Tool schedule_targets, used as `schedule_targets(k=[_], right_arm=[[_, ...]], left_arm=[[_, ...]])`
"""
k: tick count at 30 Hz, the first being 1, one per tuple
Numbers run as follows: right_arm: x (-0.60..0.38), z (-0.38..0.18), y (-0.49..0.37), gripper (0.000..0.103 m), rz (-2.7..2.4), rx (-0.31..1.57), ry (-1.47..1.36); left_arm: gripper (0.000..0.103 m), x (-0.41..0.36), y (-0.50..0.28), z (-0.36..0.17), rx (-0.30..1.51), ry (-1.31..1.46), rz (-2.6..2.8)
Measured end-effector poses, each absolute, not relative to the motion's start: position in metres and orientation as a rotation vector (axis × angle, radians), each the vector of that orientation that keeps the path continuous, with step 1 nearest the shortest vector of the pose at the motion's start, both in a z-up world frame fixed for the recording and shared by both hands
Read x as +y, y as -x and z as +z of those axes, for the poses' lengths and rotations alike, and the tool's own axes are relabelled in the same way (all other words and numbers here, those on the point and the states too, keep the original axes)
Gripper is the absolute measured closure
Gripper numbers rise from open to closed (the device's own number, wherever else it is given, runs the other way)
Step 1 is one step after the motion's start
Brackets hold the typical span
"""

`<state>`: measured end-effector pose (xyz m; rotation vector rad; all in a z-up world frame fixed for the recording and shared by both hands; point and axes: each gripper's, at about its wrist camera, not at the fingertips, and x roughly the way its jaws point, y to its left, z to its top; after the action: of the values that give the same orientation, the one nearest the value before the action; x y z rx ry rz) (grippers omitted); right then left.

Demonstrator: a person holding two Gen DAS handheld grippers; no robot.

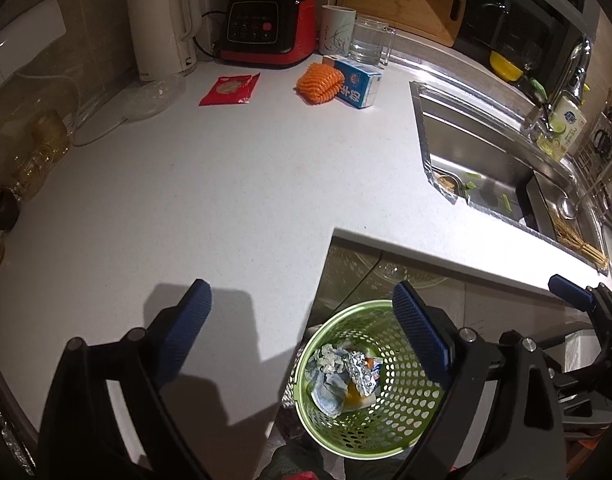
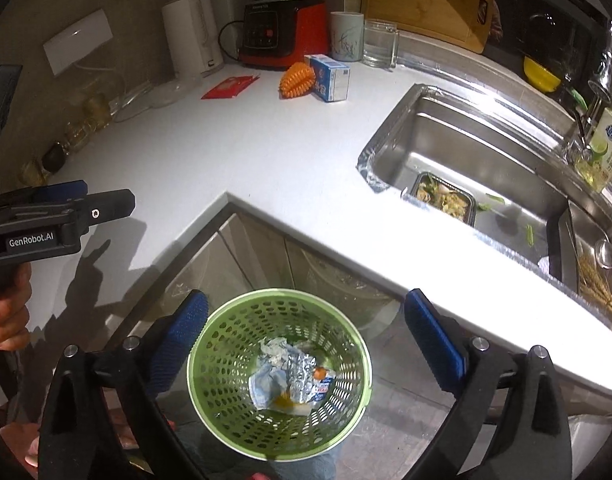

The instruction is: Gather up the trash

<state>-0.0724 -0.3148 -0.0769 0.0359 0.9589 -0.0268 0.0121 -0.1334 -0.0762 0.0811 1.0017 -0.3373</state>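
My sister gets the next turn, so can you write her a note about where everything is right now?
Left tongs: open, holding nothing, over the counter edge.
Right tongs: open, empty, above the green bin.
Done: crumpled foil and paper already lie in the bin.
Left on the counter: red wrapper, orange foam net, milk carton.
Food tray sits in the sink, scraps beside it.

Black plastic left gripper (image 1: 302, 328) and right gripper (image 2: 306, 332) — blue, dimpled pads on the fingers (image 2: 182, 334), silver screws at the pivots. White "GenRobot.AI" lettering on the left one's side — bare hand (image 2: 6, 312) behind.
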Motion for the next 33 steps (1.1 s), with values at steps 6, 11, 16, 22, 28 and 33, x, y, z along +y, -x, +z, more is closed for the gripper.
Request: schedule_targets(k=[6, 11, 16, 22, 28, 33], right_arm=[[-0.335, -0.061, 0.018, 0.002, 0.005, 0.916, -0.018], [-0.353, -0.057, -0.034, 0.002, 0.049, 0.9, 0.007], [-0.376, -0.06, -0.096, 0.002, 0.108, 0.883, 0.038], [-0.403, -0.084, -0.178, 0.003, 0.183, 0.869, 0.097], [-0.413, -0.117, -0.249, 0.003, 0.255, 0.877, 0.129], [-0.411, -0.131, -0.285, 0.008, 0.324, 0.875, 0.121]], left_arm=[[0.009, -0.148, -0.051, -0.067, 0.964, -0.052, -0.308], [0.008, -0.169, -0.093, -0.068, 0.956, -0.006, -0.266], [0.008, -0.195, -0.138, -0.079, 0.957, 0.017, -0.211], [0.008, -0.222, -0.182, -0.093, 0.947, 0.029, -0.145], [0.008, -0.238, -0.218, -0.111, 0.964, 0.082, -0.094], [0.008, -0.246, -0.235, -0.124, 0.982, 0.096, -0.051]])
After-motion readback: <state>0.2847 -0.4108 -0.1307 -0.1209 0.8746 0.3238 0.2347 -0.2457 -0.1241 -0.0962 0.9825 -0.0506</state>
